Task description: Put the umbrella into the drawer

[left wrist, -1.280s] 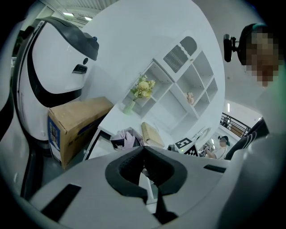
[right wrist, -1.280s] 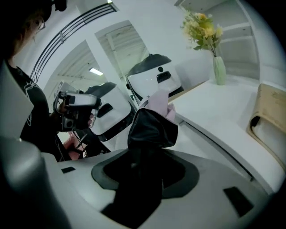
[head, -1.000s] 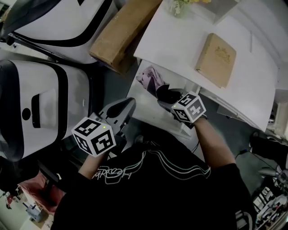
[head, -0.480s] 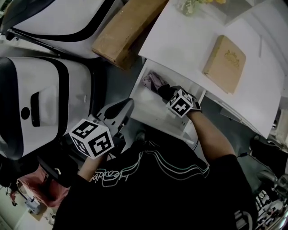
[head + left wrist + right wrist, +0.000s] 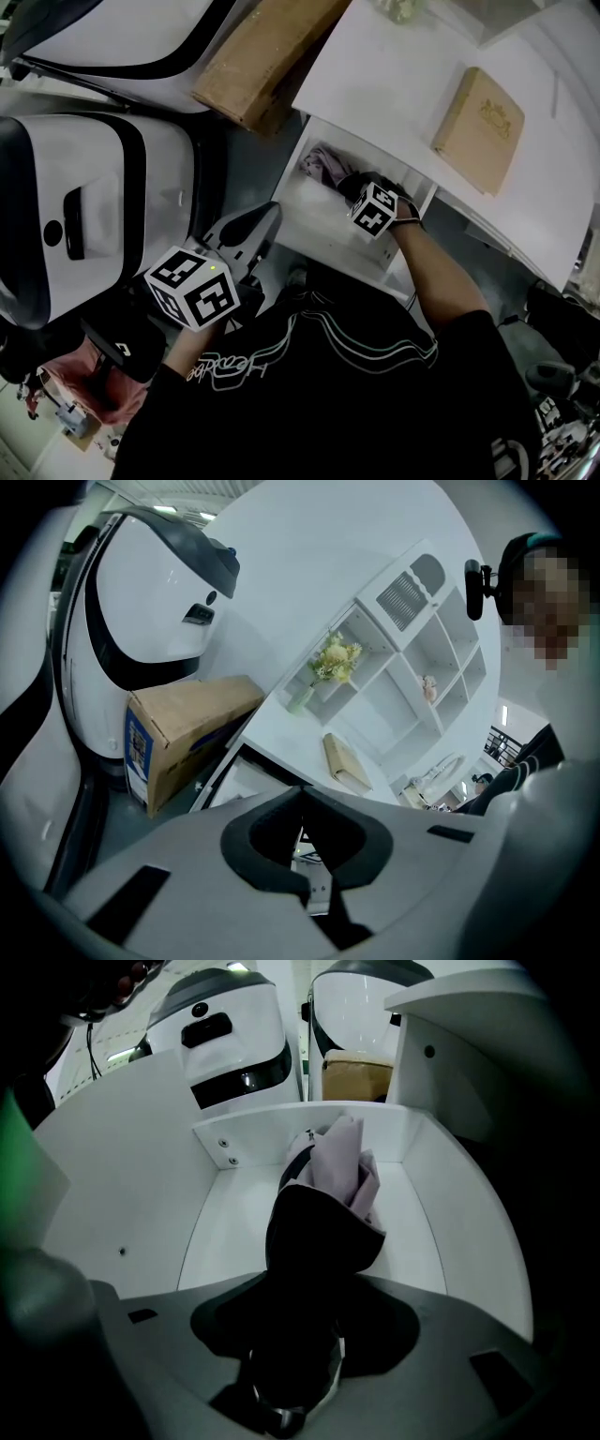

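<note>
The folded umbrella point(image 5: 321, 167), black outside with pale pink cloth, hangs tip-down inside the open white drawer point(image 5: 309, 234). My right gripper point(image 5: 352, 187) points steeply down into the drawer and its jaws are opening with the umbrella point(image 5: 328, 1185) still gripped between them. The pink end reaches toward the drawer's far wall point(image 5: 253, 1133). My left gripper point(image 5: 267, 217) hovers outside the drawer's left side, shut and empty; in the left gripper view its tips point(image 5: 302, 794) meet.
A white desk top point(image 5: 394, 84) above the drawer carries a tan book point(image 5: 478, 122). A cardboard box point(image 5: 262, 56) stands left of the desk. Large white and black machines point(image 5: 84, 197) fill the left. A shelf with flowers point(image 5: 337, 658) stands behind.
My right gripper has sunk with the umbrella from above the drawer's front edge down into the drawer. The left gripper has stayed about where it was.
</note>
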The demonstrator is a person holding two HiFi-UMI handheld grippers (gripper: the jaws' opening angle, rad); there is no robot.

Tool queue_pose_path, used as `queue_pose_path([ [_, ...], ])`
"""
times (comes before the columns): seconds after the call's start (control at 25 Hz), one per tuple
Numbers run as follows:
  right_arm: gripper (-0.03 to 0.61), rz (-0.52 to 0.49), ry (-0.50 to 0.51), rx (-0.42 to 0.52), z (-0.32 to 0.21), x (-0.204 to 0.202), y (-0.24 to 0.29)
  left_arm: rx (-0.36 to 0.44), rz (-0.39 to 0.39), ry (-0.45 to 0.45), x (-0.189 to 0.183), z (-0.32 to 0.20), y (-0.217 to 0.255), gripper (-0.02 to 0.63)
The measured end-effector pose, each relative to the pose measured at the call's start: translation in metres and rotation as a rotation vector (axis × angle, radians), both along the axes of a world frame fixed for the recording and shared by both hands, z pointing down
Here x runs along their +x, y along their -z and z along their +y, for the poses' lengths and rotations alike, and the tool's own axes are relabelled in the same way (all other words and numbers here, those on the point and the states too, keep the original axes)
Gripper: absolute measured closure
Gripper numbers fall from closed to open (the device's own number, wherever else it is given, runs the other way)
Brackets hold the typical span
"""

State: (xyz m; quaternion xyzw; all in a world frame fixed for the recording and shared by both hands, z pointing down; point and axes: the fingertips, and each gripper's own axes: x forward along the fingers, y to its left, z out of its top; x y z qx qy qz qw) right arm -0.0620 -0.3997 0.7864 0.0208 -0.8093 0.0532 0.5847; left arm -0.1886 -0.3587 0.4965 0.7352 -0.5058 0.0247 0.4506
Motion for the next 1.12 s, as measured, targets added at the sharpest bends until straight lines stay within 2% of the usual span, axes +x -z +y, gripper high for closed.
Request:
queue_pose_path([
  [0.32,0.350,0.014,-0.020,-0.002,-0.002,0.000,0.003,0.003,-0.004,-0.001,0.006,0.007,0.004,0.594],
  [0.44,0.333,-0.003,-0.062,-0.011,0.001,0.002,0.009,0.012,-0.002,-0.006,0.011,0.014,0.006,0.594],
  [0.64,0.324,-0.042,-0.121,0.044,0.002,0.005,0.035,0.029,-0.007,-0.017,0.016,0.030,0.017,0.594],
  [0.76,0.324,-0.092,-0.168,0.072,0.001,0.008,0.064,0.049,-0.010,-0.027,0.019,0.039,0.026,0.594],
  [0.96,0.324,-0.240,-0.285,0.089,0.010,0.014,0.132,0.091,-0.007,-0.058,0.029,0.057,0.043,0.594],
  [1.12,0.325,-0.352,-0.318,0.090,0.036,0.021,0.195,0.128,-0.002,-0.093,0.039,0.074,0.058,0.594],
])
